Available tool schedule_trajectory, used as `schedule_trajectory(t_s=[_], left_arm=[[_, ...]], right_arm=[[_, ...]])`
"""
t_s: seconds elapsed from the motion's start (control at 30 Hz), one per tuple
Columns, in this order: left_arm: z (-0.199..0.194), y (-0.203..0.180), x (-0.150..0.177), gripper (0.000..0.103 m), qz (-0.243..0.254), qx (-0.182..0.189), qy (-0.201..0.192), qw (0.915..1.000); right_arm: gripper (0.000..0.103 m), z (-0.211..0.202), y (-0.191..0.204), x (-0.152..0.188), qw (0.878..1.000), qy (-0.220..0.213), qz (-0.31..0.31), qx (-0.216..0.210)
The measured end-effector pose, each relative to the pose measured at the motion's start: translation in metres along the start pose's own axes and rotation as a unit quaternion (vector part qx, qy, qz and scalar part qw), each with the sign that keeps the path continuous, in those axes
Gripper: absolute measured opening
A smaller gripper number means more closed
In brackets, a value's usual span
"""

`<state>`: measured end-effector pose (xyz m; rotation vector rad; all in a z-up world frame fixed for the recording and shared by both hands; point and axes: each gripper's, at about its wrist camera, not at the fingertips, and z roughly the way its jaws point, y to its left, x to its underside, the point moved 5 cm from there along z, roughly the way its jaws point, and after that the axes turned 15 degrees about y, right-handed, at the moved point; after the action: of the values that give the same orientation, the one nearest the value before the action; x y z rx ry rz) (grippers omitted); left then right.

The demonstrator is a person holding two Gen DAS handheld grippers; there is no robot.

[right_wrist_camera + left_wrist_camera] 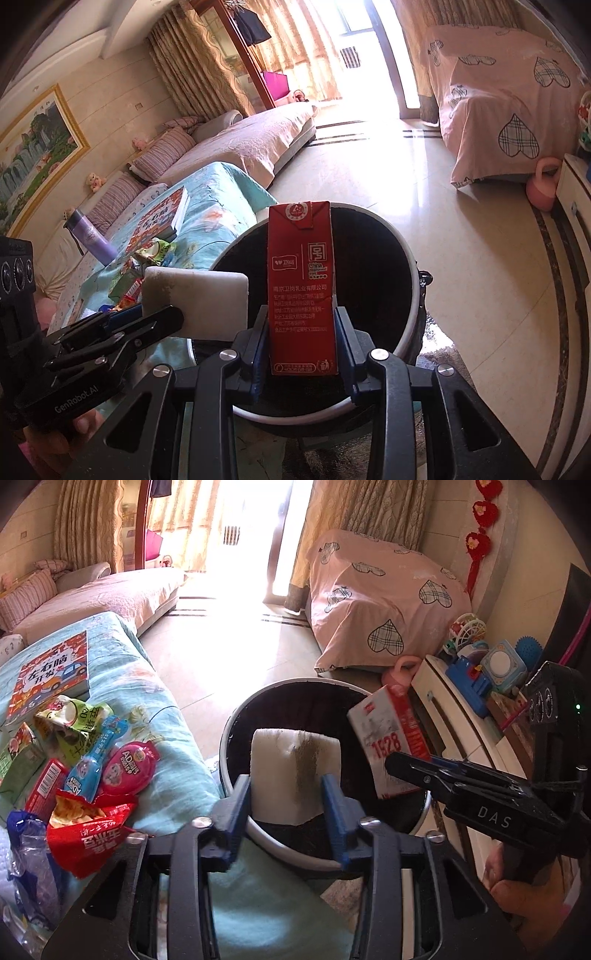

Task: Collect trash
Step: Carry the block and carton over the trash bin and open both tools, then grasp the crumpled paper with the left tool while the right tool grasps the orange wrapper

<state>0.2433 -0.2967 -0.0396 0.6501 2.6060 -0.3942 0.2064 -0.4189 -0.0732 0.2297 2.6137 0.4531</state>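
Left gripper (290, 794) is closed on a white foam block (293, 771) with a grey-brown smear down its face; the block sits between both blue fingers and is held above the open mouth of the round bin (236, 720), which has a white rim and a dark liner. Right gripper (301, 343) is clamped on a red milk carton (301, 284), held upright with one finger pressed on each side, also over the bin (412, 280). In the left view the carton (388, 734) hangs tilted at the bin's right edge. In the right view the foam block (195, 299) is just left of the carton, the two apart. Remaining trash, a heap of snack wrappers (81, 760), lies on the blue-covered table (162, 709) to the left of the bin, beside a children's book (51, 672). A purple flask (90, 236) stands further back on that table (221, 206).
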Motion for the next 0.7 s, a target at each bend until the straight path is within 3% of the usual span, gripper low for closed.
schedule_trajectory(t_s=[0.03, 0.2, 0.27, 0.37, 0.53, 0.7], left_arm=[[0.000, 0.001, -0.001, 0.056, -0.003, 0.001, -0.001, 1.0000], [-0.013, 0.004, 0.009, 0.064, -0.007, 0.004, -0.015, 0.9998], [-0.021, 0.008, 0.021, 0.067, -0.011, 0.007, -0.024, 0.9996], [-0.033, 0.016, 0.043, 0.071, -0.017, 0.000, -0.030, 0.9994], [-0.062, 0.043, 0.086, 0.072, -0.057, 0.009, -0.048, 0.9972], [-0.089, 0.076, 0.124, 0.072, -0.093, -0.005, -0.065, 0.9935]], right_arm=[[0.038, 0.000, -0.003, -0.001, 1.000, 0.000, 0.004, 0.001], [0.051, -0.013, -0.010, 0.002, 1.000, -0.014, 0.021, -0.009], [0.060, -0.018, -0.008, 0.007, 0.999, -0.022, 0.025, -0.015], [0.083, -0.024, 0.000, 0.019, 0.998, -0.035, 0.028, -0.034], [0.087, -0.025, 0.023, 0.041, 0.997, -0.043, 0.033, -0.059], [0.087, -0.017, 0.057, 0.066, 0.997, -0.035, 0.013, -0.070]])
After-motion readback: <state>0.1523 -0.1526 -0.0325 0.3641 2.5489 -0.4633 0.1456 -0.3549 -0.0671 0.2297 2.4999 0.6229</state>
